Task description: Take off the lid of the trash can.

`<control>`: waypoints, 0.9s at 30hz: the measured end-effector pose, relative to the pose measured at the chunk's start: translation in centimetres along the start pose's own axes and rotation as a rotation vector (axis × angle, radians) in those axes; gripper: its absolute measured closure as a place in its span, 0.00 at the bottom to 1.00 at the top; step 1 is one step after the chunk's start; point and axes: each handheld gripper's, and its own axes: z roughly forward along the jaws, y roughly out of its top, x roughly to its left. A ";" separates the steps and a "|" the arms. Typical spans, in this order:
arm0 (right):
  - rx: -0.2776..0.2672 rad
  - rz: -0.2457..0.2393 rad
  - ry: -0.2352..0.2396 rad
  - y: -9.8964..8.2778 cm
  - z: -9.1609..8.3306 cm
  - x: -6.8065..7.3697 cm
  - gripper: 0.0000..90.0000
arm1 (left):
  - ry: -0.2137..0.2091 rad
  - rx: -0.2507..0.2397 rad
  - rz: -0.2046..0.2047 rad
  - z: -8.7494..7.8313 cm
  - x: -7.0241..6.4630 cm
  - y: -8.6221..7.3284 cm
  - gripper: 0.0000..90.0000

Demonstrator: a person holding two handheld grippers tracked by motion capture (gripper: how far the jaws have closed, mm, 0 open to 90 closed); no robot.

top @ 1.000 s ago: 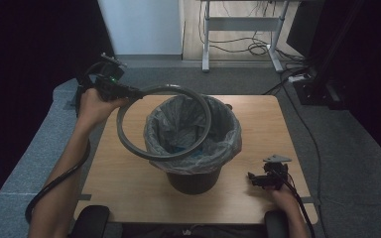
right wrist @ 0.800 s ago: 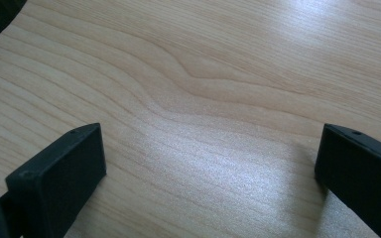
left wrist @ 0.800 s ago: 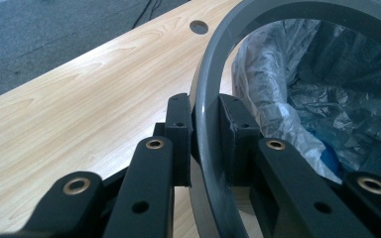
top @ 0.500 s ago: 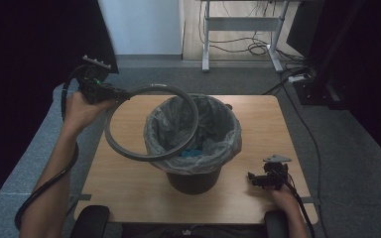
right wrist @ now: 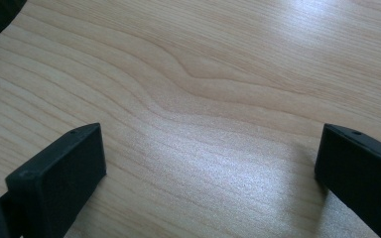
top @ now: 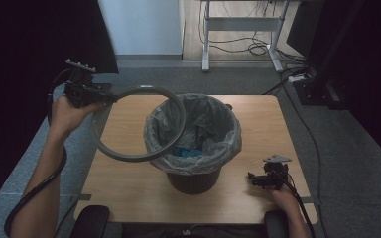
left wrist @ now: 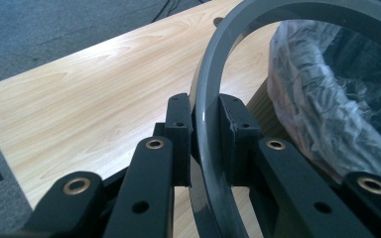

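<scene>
Now: left tongs (top: 110,97) clamped on dark grey plastic ring (top: 129,156), held tilted over counter's (top: 129,198) left edge, far side overlapping rim of black bin lined with clear bag (top: 198,144) | right tongs (top: 252,179) wide open, empty, near front right corner | left gripper view: pads (left wrist: 178,134) pinching ring's band (left wrist: 208,124); high view: whole hoop

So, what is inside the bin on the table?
The bin is lined with a clear plastic bag, and something blue lies at the bottom. The grey ring crosses its left side, and the bag's folds hide the rest of the bottom.
</scene>
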 end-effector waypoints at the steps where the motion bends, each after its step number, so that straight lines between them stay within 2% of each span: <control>1: 0.000 0.000 0.000 0.0 0.0 0.0 0.00 | 0.001 -0.001 -0.008 -0.1 0.2 -0.2 0.85; 27: 0.000 0.000 0.000 0.0 0.0 0.0 0.00 | 0.048 -0.019 -0.107 -2.8 4.1 -4.4 0.85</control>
